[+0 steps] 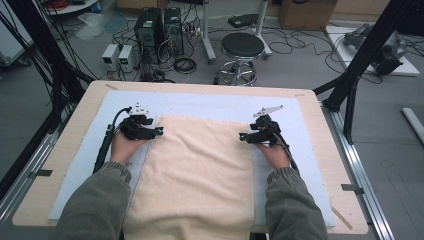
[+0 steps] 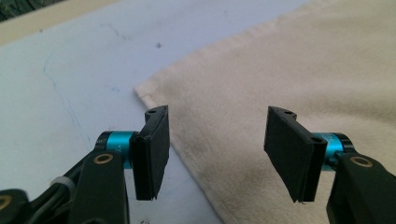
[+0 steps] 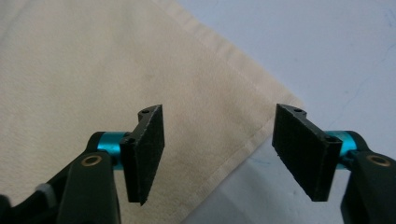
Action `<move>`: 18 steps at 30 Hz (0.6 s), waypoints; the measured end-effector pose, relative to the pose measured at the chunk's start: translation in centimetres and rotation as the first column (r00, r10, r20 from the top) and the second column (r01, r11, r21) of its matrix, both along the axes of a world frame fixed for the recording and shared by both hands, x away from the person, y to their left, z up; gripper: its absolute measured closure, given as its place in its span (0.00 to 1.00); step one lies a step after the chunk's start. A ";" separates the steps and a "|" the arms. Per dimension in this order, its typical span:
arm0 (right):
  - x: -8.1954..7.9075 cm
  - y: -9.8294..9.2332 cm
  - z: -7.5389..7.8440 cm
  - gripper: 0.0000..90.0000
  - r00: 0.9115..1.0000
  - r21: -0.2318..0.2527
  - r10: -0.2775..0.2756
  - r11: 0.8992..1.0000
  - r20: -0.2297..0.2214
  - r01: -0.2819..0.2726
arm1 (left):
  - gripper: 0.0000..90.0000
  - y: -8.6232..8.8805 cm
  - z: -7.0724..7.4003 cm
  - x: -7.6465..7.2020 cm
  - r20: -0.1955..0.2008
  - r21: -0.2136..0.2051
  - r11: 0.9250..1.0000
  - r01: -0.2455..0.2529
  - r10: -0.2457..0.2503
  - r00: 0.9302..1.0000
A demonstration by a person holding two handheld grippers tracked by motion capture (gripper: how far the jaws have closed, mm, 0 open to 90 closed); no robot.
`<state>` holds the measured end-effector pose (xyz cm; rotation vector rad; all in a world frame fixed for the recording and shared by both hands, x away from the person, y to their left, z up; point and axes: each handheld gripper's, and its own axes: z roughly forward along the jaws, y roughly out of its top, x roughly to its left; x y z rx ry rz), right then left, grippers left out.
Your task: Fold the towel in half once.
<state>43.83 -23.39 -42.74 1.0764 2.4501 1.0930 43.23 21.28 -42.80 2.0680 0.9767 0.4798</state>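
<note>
A cream towel lies flat on the white mat, its near end hanging over the table's front edge. My left gripper is at the towel's far left corner, jaws apart, one on each side of the towel's left hem. My right gripper is at the far right corner, jaws likewise apart astride the right hem. In both gripper views the black pads stand clear of the cloth with only flat towel between them. Both grippers point inward toward each other.
The white mat covers a wooden table. Beyond the far edge stand a black stool, computer towers and tangled cables on the floor. Black frame posts rise at the right.
</note>
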 end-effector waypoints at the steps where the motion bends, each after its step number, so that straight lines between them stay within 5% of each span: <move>1: 0.0 0.1 -0.3 0.40 1.000 -0.006 -0.006 1.000 -0.002 0.006 | 0.46 0.0 -0.3 0.1 -0.016 0.009 1.000 -0.004 0.004 1.000; 4: 0.0 0.3 -1.2 0.43 1.000 -0.022 -0.002 1.000 -0.016 0.002 | 0.51 -0.1 -1.2 0.2 -0.053 0.034 0.999 0.005 -0.003 0.999; 9: 0.0 0.5 -1.2 0.59 1.000 -0.034 -0.021 0.999 -0.013 0.020 | 0.65 -0.3 -1.3 -0.1 -0.056 0.001 1.000 0.007 -0.007 0.998; 12: -0.2 0.9 -1.1 0.74 1.000 -0.037 0.013 0.999 -0.019 -0.014 | 0.81 -0.6 -1.2 -0.3 -0.064 0.004 1.000 0.029 -0.029 0.998; 18: -0.4 1.4 -0.8 0.91 0.998 -0.035 0.054 0.998 -0.041 -0.056 | 0.91 -0.7 -1.1 -0.5 -0.076 -0.008 0.999 0.039 -0.039 0.996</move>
